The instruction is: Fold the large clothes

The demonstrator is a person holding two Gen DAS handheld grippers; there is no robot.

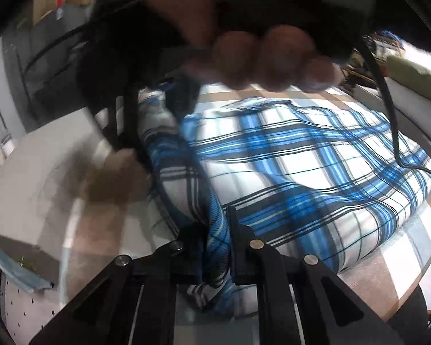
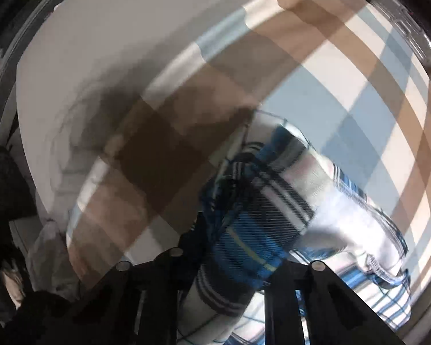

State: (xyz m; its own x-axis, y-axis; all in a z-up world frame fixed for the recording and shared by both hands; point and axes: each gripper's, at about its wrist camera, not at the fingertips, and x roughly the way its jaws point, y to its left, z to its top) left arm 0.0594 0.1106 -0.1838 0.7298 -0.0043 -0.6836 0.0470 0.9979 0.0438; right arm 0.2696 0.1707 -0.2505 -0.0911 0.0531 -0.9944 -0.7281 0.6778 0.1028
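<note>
So both tools are clamped on bunched edges of the plaid garment (image 1: 301, 172): left tool (image 1: 218, 247) and right tool (image 2: 230, 247). It's lying partly folded on the checked sheet (image 2: 344, 72), so I'd guess mid-fold, more folds left.

No readable text in either view.
Cardboard boxes (image 1: 47, 1) at upper left of the left wrist view carry a red patch and a blue label, both too blurred to read. The plaid shirt (image 1: 301, 169) shows a pale patch in the right wrist view with faint marks that could be print, but motion blur keeps them illegible. No numbers, brands or signs legible anywhere else.
</note>
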